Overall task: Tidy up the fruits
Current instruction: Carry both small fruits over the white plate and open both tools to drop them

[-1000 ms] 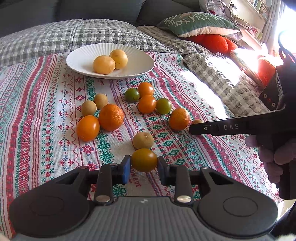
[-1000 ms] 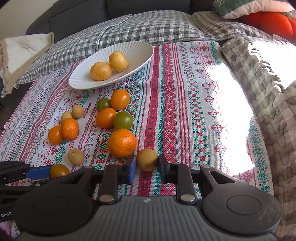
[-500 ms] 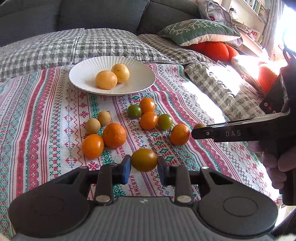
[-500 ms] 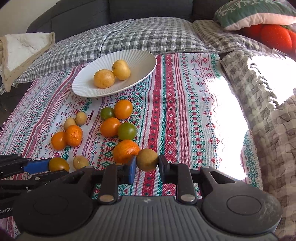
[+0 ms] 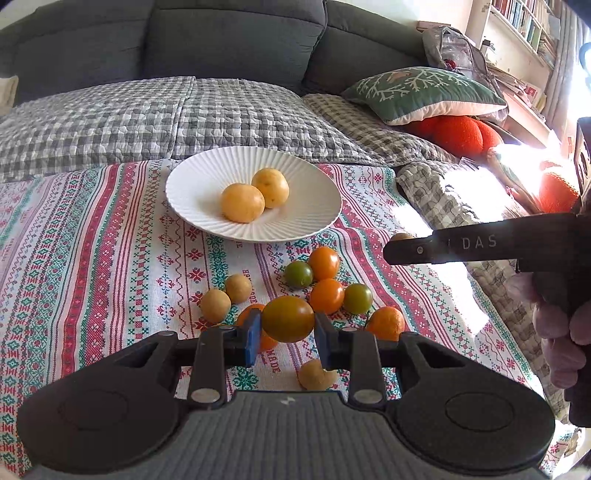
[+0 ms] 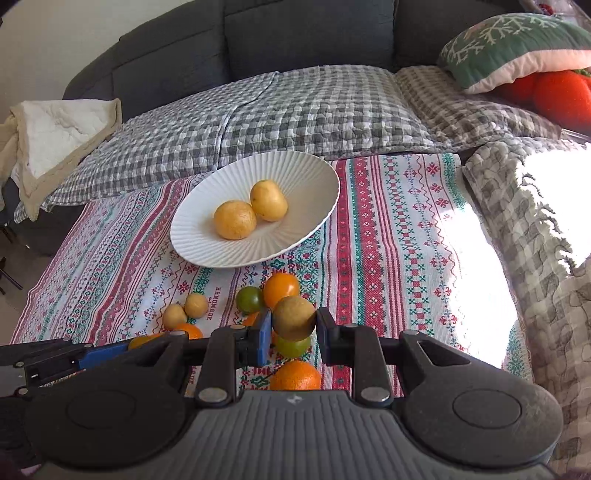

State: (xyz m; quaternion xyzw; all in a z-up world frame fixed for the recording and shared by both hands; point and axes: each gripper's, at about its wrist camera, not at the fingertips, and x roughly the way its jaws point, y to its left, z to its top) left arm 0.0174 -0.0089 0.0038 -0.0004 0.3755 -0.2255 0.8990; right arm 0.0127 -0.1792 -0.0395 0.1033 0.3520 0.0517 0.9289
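Olive-orange tomato (image 5: 288, 319) is clamped in the left gripper (image 5: 284, 330), a tan fruit (image 6: 294, 318) in the right gripper (image 6: 291, 332). Round skins could squirt free of the closed jaws before the white plate (image 5: 192, 206).

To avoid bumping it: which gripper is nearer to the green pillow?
Right. The right gripper is toward the pillow; the left gripper is beside it, farther away.

Home living room — sofa (image 5: 229, 40), cushion (image 5: 424, 92), bookshelf (image 5: 517, 26).
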